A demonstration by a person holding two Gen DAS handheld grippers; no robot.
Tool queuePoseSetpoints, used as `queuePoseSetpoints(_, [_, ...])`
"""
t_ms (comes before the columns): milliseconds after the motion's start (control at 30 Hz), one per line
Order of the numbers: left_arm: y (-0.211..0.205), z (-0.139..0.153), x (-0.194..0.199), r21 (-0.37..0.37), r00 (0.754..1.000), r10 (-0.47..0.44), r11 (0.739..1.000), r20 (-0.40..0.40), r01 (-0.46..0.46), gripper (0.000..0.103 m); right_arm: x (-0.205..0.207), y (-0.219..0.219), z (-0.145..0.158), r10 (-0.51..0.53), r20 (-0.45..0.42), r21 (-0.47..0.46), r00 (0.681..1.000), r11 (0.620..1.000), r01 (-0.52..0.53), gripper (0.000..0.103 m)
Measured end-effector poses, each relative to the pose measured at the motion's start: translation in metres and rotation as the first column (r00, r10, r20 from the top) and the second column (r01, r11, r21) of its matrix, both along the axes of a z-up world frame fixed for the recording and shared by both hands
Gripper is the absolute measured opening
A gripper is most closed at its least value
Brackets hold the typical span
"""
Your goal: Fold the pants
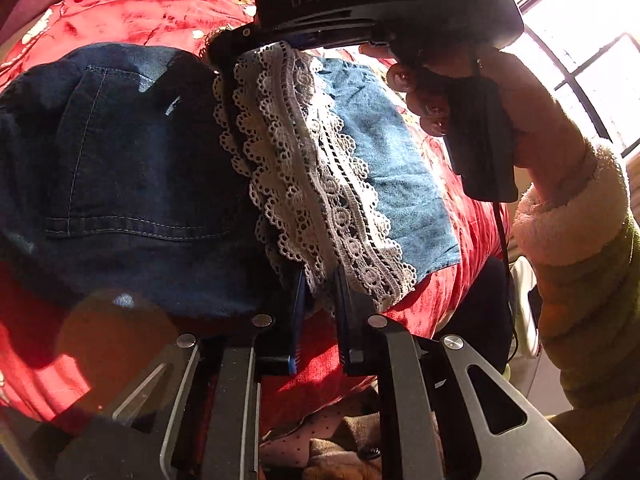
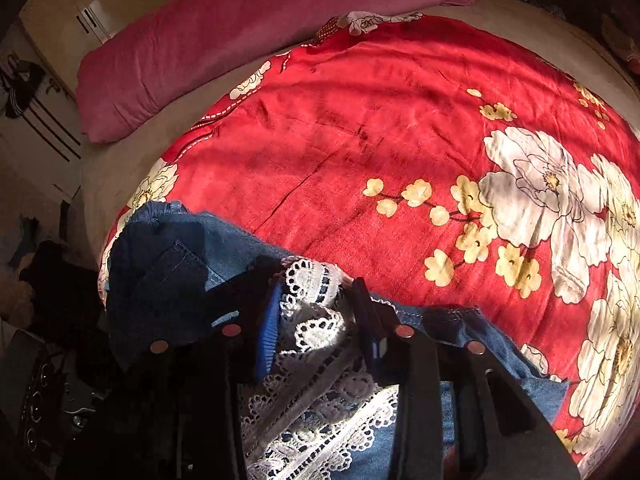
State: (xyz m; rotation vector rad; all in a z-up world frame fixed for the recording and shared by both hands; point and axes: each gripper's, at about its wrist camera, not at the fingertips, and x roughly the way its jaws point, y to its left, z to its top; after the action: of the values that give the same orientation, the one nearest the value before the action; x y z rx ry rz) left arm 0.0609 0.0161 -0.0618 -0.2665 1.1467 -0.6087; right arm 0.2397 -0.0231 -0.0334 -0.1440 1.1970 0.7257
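The pants (image 1: 132,168) are dark blue denim with a white lace hem (image 1: 316,184) — paler blue inside. The blanket (image 2: 400,140) is red with white and yellow flowers; the pillow (image 2: 240,32) is pink.

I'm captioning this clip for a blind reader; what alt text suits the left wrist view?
The left gripper pinches the white lace hem of denim pants lying on a red blanket. Opposite, a hand holds the right gripper at the hem's far end.

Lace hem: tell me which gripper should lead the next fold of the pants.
Probably the left. The left gripper is shut on the lace hem at its near end. The right gripper straddles bunched lace further along the pants, its grip less clear.
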Motion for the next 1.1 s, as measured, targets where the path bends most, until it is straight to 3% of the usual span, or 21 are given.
queuePoseSetpoints(67, [-0.001,0.0,0.003,0.011,1.0,-0.001,1.0,-0.001,0.001,0.006,-0.001,-0.014,0.002,-0.057,0.034,0.001,0.998,0.998,0.057,0.018])
queuePoseSetpoints(167, [-0.004,0.008,0.009,0.023,0.999,-0.019,1.0,0.028,0.018,0.006,-0.007,-0.043,0.021,-0.163,0.103,0.035,0.981,0.986,0.161,0.018])
queuePoseSetpoints(267, [-0.004,0.012,0.014,0.021,0.999,-0.034,0.999,0.041,0.033,0.006,-0.006,-0.05,0.035,-0.2,0.165,0.03,0.966,0.98,0.198,0.017])
queuePoseSetpoints(467, [0.012,0.002,0.016,0.043,1.0,0.022,0.999,0.007,-0.022,0.006,0.013,-0.002,0.0,-0.111,0.103,-0.018,0.988,0.993,0.114,0.018])
queuePoseSetpoints(533, [0.017,-0.001,0.016,0.047,0.999,0.034,0.998,-0.004,-0.034,0.006,0.017,0.005,-0.005,-0.092,0.081,0.008,0.992,0.996,0.092,0.023])
queuePoseSetpoints(700, [0.017,0.005,0.015,0.05,1.0,0.022,0.998,0.009,-0.023,0.006,0.004,-0.031,0.034,-0.126,0.135,0.132,0.983,0.985,0.108,0.049])
queuePoseSetpoints(867, [-0.001,0.019,0.008,0.057,0.998,0.02,0.998,0.067,-0.024,0.006,-0.022,-0.067,0.057,-0.095,0.176,0.11,0.98,0.991,0.076,0.049])
queuePoseSetpoints(967, [-0.01,0.032,0.003,0.059,0.994,0.01,0.998,0.112,-0.017,0.008,-0.031,-0.07,0.048,-0.058,0.143,0.086,0.988,0.995,0.046,0.048])
queuePoseSetpoints(1100, [-0.029,0.042,-0.002,0.078,0.985,-0.034,0.997,0.171,0.021,0.009,-0.03,-0.059,0.025,-0.027,0.077,0.053,0.997,0.998,0.023,0.036])
